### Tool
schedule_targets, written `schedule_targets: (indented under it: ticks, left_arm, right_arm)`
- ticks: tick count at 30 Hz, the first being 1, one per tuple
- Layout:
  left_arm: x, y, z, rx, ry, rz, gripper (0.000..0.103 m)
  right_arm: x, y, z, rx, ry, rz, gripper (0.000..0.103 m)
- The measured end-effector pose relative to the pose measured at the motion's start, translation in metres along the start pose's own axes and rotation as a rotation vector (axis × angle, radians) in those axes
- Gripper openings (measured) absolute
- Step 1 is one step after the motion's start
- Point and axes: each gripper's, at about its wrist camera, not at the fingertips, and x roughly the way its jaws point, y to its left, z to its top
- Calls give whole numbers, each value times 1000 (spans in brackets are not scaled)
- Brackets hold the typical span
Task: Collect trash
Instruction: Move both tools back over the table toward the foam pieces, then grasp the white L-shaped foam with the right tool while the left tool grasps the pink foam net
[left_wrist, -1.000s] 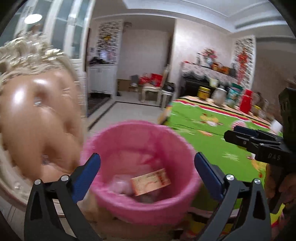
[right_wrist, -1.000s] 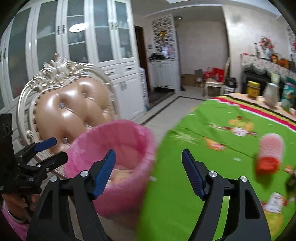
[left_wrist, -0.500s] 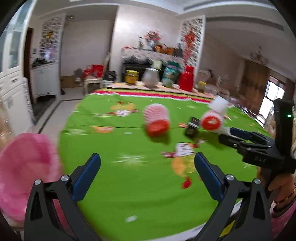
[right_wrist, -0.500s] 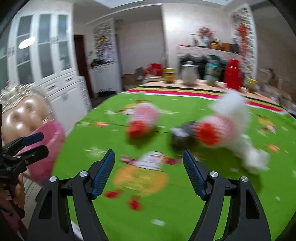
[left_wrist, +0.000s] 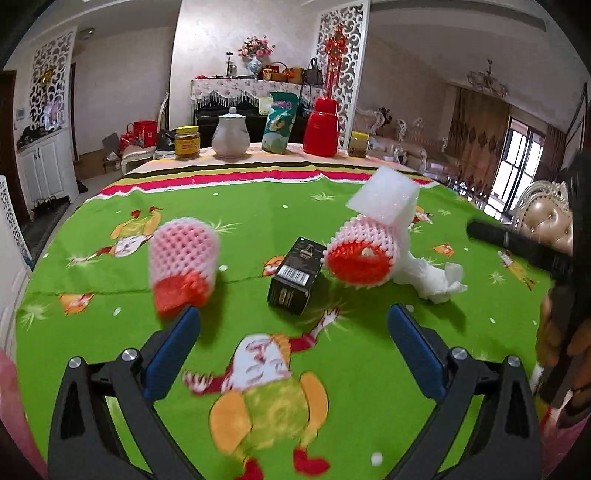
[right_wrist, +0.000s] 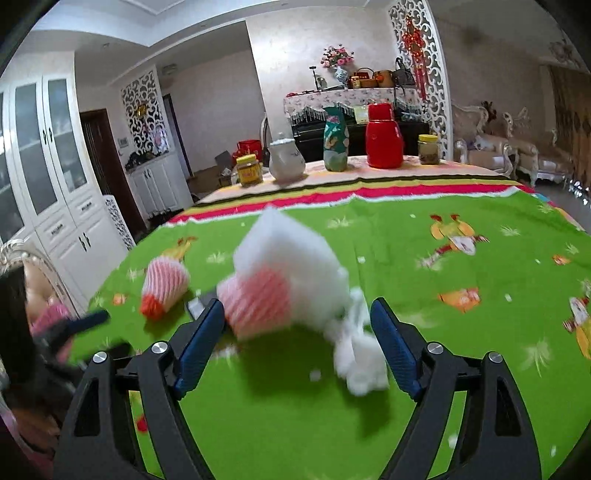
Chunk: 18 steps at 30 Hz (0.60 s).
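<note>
Trash lies on the green tablecloth (left_wrist: 258, 206): a pink-and-red foam net (left_wrist: 183, 266), a small black box (left_wrist: 295, 280), a second foam net (left_wrist: 360, 254) under a white foam block (left_wrist: 384, 199), and a crumpled white tissue (left_wrist: 436, 277). My left gripper (left_wrist: 291, 332) is open and empty, just short of the box. My right gripper (right_wrist: 297, 332) is opening its jaws; the second foam net (right_wrist: 255, 302), the foam block (right_wrist: 288, 258) and the tissue (right_wrist: 360, 354) lie ahead between its fingers, untouched. The first foam net (right_wrist: 164, 284) lies to its left. The pink bin (right_wrist: 48, 317) shows at the left edge.
Along the table's far edge stand a yellow jar (left_wrist: 187, 142), a white teapot (left_wrist: 231, 134), a green bag (left_wrist: 279, 125), a red thermos (left_wrist: 321, 127) and another jar (left_wrist: 358, 144). A padded chair (left_wrist: 546, 221) is at the right, white cabinets (right_wrist: 55, 206) at the left.
Both grippers have swung away from the pink bin and the padded chair to face the table's trash. The right gripper's jaws stand a little wider.
</note>
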Motion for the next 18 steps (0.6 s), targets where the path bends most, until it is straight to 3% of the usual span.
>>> schedule_targets:
  ticks: [5, 8, 15, 18]
  left_arm:
    - [33, 1, 8, 16, 34, 24, 98]
    - [46, 9, 10, 9, 48, 36, 98]
    - [47, 28, 9, 3, 52, 41, 98]
    - [53, 30, 7, 13, 64, 39, 98]
  right_arm:
    - [34, 10, 36, 15, 2, 34, 82]
    - [54, 26, 51, -9, 7, 11, 84]
    - [122, 53, 71, -89, 93, -138, 87]
    - [131, 56, 65, -134, 154, -205, 87]
